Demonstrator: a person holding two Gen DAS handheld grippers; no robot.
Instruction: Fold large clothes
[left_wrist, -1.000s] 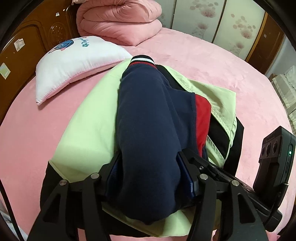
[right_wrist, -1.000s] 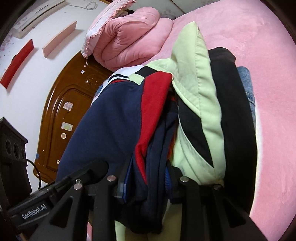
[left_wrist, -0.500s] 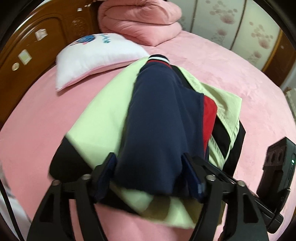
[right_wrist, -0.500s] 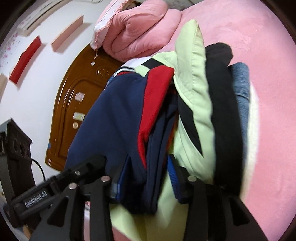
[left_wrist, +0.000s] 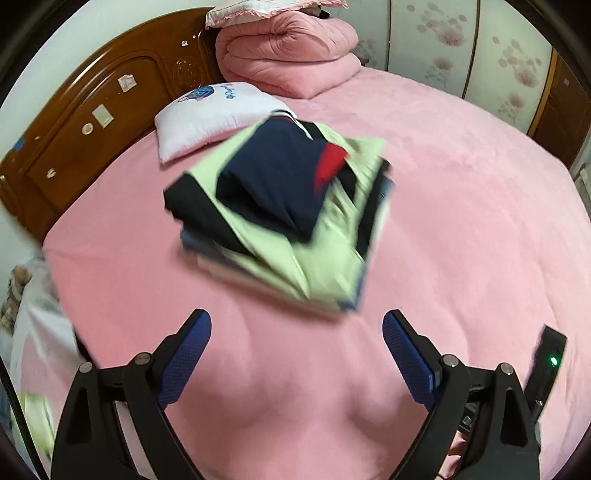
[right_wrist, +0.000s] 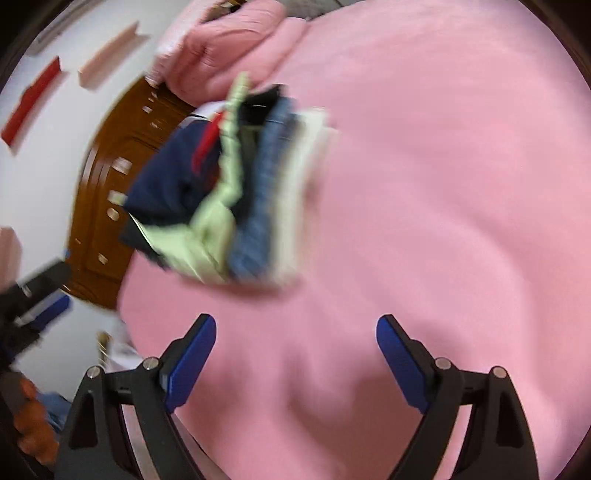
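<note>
A folded navy garment (left_wrist: 271, 181) with a red panel lies on top of a stack of folded clothes (left_wrist: 325, 258) on the pink bed. Under it are a pale green and black piece, denim and a white layer (right_wrist: 295, 192). The navy garment (right_wrist: 166, 188) shows from the side in the right wrist view. My left gripper (left_wrist: 295, 328) hangs back from the stack, jaws opening wide with nothing between them. My right gripper (right_wrist: 295, 332) is likewise clear of the stack, jaws opening, nothing between its blue pads (right_wrist: 399, 354). Both views are blurred by motion.
A white pillow (left_wrist: 218, 114) lies beyond the stack, near the wooden headboard (left_wrist: 85, 125). A folded pink quilt (left_wrist: 288, 55) sits at the bed's head. Pink bedding (left_wrist: 461, 221) spreads to the right. The other gripper (right_wrist: 33, 295) and a hand (right_wrist: 33, 424) show at the left edge.
Both grippers let go of the navy garment, opened wide and pulled back from the stack. The stack now lies farther off on the bed.
</note>
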